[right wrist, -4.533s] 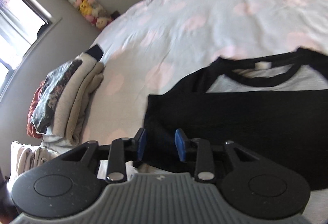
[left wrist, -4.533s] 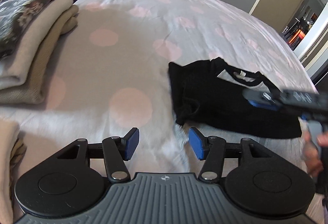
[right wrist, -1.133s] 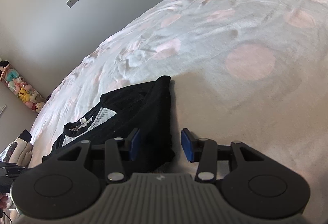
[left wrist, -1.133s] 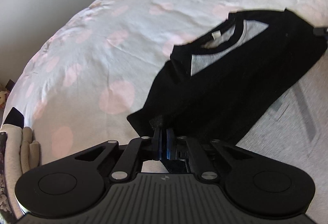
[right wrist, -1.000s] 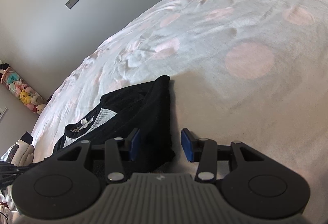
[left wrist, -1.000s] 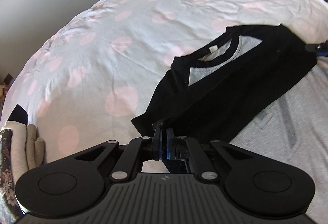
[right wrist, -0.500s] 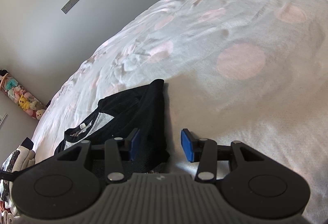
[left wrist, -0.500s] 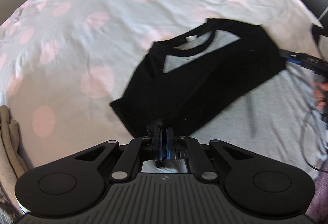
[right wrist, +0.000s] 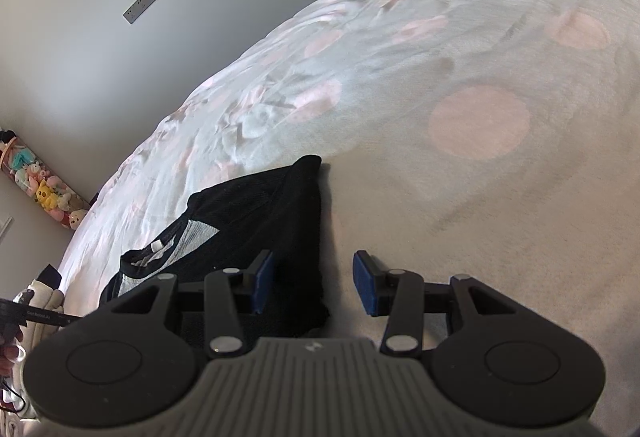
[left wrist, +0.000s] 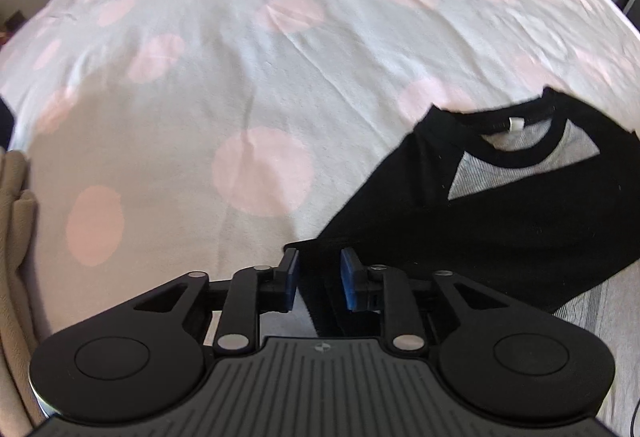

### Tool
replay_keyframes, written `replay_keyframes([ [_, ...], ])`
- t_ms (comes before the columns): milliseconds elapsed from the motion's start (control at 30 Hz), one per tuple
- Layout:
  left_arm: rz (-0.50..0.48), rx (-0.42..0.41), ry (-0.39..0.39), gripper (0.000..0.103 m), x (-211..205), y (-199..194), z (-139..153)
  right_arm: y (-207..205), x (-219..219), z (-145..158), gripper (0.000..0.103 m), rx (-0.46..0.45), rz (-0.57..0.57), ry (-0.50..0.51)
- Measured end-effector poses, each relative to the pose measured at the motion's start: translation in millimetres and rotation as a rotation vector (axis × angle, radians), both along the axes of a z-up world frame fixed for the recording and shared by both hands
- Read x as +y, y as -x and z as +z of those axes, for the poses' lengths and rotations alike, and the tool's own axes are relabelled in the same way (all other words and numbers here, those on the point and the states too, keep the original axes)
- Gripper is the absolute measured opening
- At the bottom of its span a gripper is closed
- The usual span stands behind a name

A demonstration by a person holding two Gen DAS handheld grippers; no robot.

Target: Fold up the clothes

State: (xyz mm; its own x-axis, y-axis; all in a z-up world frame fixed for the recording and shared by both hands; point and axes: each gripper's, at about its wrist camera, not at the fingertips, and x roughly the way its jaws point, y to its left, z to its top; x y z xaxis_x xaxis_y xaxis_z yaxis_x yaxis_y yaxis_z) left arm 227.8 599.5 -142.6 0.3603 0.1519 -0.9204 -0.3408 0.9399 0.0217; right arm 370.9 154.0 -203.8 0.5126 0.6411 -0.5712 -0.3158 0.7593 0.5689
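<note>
My left tongs (left wrist: 316,279) have just been opening; their blue pads stand apart with a corner of the black shirt (left wrist: 500,221) between them, no longer pinched. My right tongs (right wrist: 314,287) are spread over the shirt's other edge, one pad above black cloth, one above the bed (right wrist: 460,177). The folded shirt lies flat on the pink-spotted cover. Beige folded clothes (left wrist: 14,237) sit at the bed's left edge.
</note>
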Motion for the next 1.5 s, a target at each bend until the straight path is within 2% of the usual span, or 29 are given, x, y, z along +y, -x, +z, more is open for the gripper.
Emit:
replay_keyframes([
  [133, 0.058, -0.095, 0.041, 0.029, -4.8, 30.2, 15.1, -0.8, -4.6, 3.6, 0.047, 0.013, -0.027, -0.024],
  [233, 0.043, -0.103, 0.084, 0.031, -20.0, 44.2, 12.0, 0.0, -9.2, 7.6, 0.047, 0.015, -0.048, -0.027],
  [333, 0.042, -0.074, 0.061, 0.032, -33.7, 45.9, -4.5, 2.3, -13.5, 10.9, 0.047, 0.019, -0.054, -0.029],
  [400, 0.068, -0.097, 0.065, 0.022, -34.8, 49.3, -6.1, 3.7, -15.3, 12.6, 0.046, 0.018, -0.051, -0.029],
  [433, 0.081, -0.109, 0.067, 0.013, -35.4, 51.0, -6.8, 3.9, -17.8, 12.8, 0.045, 0.020, -0.055, -0.033],
  [600, 0.134, -0.165, 0.060, 0.008, -38.4, 59.3, -1.3, 4.2, -31.8, 12.9, 0.044, 0.032, -0.080, -0.033],
  [700, 0.151, -0.164, 0.067, 0.008, -37.3, 61.0, 3.6, 8.7, -32.0, 13.6, 0.039, 0.025, -0.021, 0.043],
  [733, 0.155, -0.154, 0.063, 0.007, -37.2, 60.8, 3.4, 13.1, -27.1, 14.8, 0.034, 0.004, 0.023, 0.091],
  [800, 0.169, -0.141, 0.041, 0.007, -37.9, 61.1, 3.6, 22.2, -16.9, 17.5, 0.031, -0.043, 0.113, 0.190],
  [900, 0.186, -0.138, 0.030, 0.007, -38.8, 63.4, 4.5, 35.7, -0.1, 20.6, 0.027, -0.150, 0.217, 0.284],
  [1067, 0.211, -0.152, 0.010, 0.007, -40.5, 68.9, 11.2, 36.0, 11.8, 10.6, 0.027, -0.215, 0.283, 0.302],
  [1200, 0.229, -0.182, -0.004, 0.007, -38.8, 70.7, 21.9, 28.7, 11.9, 3.9, 0.025, -0.196, 0.277, 0.251],
  [1233, 0.237, -0.196, -0.011, 0.007, -38.1, 71.5, 25.6, 27.5, 12.0, 3.4, 0.018, -0.189, 0.277, 0.237],
  [1300, 0.264, -0.216, -0.021, 0.007, -33.9, 73.6, 31.1, 27.4, 11.5, 5.4, 0.015, -0.180, 0.276, 0.225],
  [1400, 0.288, -0.183, -0.016, 0.007, -26.0, 74.1, 24.1, 26.8, 9.6, 14.0, 0.012, -0.162, 0.277, 0.253],
  [1500, 0.270, -0.120, -0.024, 0.007, -29.9, 71.8, 6.8, 24.1, 8.8, 9.2, 0.011, -0.132, 0.273, 0.278],
])
